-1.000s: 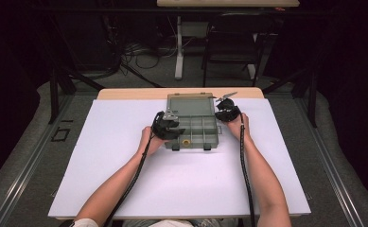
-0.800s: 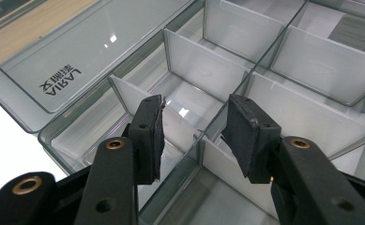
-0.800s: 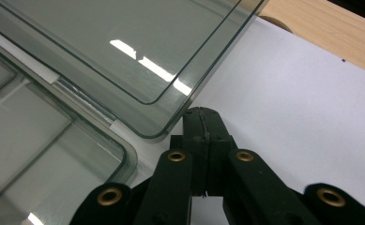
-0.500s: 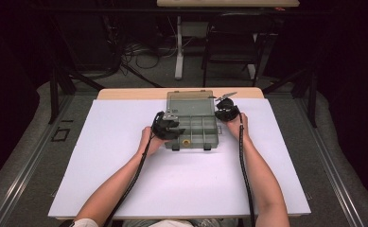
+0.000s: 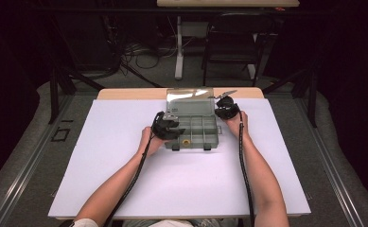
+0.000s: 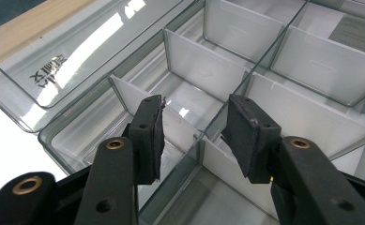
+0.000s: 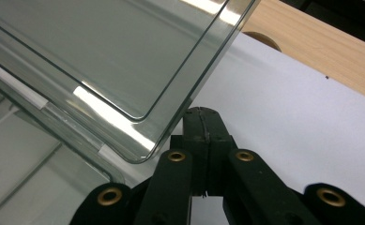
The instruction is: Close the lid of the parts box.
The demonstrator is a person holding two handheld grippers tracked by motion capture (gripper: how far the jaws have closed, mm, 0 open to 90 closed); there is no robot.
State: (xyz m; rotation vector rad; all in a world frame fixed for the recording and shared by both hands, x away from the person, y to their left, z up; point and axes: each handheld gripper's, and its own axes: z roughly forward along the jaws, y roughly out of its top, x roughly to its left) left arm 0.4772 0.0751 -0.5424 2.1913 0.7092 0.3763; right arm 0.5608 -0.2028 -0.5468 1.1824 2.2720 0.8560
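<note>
Clear compartment box (image 5: 193, 127) open on white tabletop (image 5: 125, 179), left gripper (image 6: 196, 136) parted astride a divider (image 6: 185, 126), right gripper (image 7: 202, 123) closed empty beside lid (image 7: 124, 56) corner

White-topped table with one clear box

The table (image 5: 125, 189), its wooden far edge (image 5: 125, 93) bare, has a white sheet over it; a clear compartment box (image 5: 193, 130) sits mid-far on it, lid open.

Bright overhead light falls on the white table (image 5: 181, 189), while the room around it is dark. Glare streaks the clear lid (image 7: 124, 61) and box dividers (image 6: 203, 61). The close views are sharp; the high view is soft.
</note>
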